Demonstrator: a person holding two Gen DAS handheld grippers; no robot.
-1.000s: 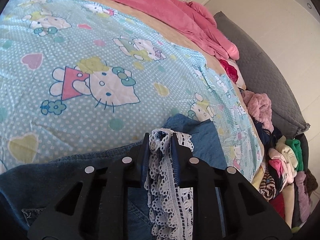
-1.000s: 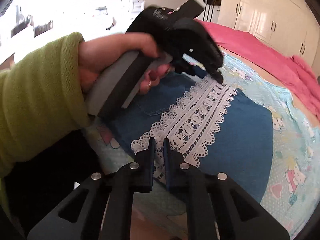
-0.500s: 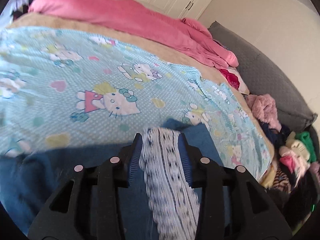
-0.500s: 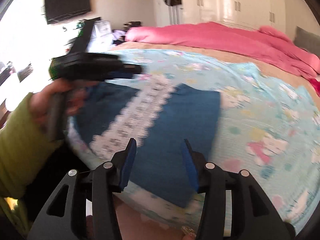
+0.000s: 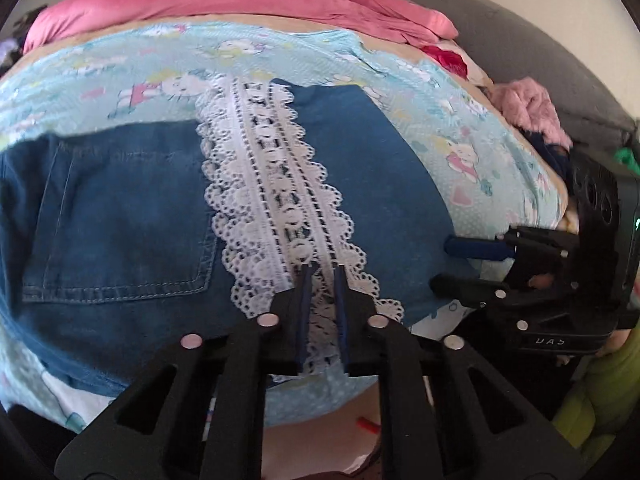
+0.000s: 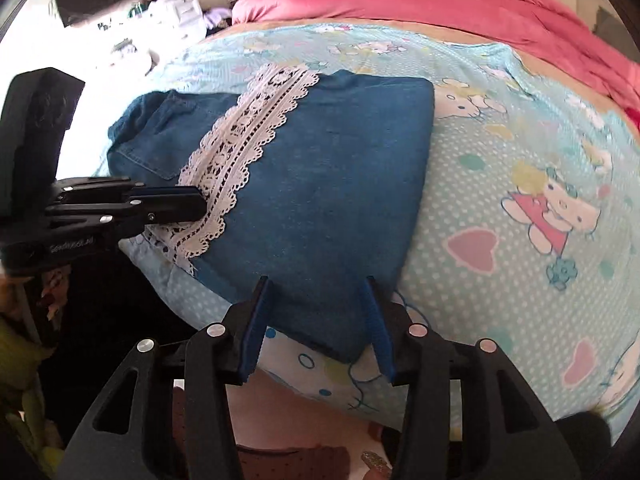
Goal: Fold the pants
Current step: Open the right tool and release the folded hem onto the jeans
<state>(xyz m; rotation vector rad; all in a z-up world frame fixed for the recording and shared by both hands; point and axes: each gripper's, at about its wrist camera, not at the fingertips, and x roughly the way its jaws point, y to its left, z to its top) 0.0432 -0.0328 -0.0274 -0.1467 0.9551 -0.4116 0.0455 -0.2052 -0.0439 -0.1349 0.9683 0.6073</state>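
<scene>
**A:** At the near edge of the bed sheet [image 6: 520, 140], the folded pants [image 6: 320, 184] lie flat. Their lace trim [image 5: 276, 184] runs from six towards twelve o'clock in the left wrist view.

**B:** And the jaws?

**A:** The left gripper [image 5: 322, 270] is narrow, pinched on the trim's near end. The right gripper [image 6: 316, 280], at its three o'clock, stands half wide astride the denim's near corner with its pads clear of the cloth. Its jaws have just been closing a little.

**B:** What could go wrong?

**A:** The lace is thin openwork. I judge that pulling by it alone could stretch it, or drag only the top layer and skew the fold. If the right catches one layer, the corner may peel open, or the pants may slide off at six o'clock.
</scene>
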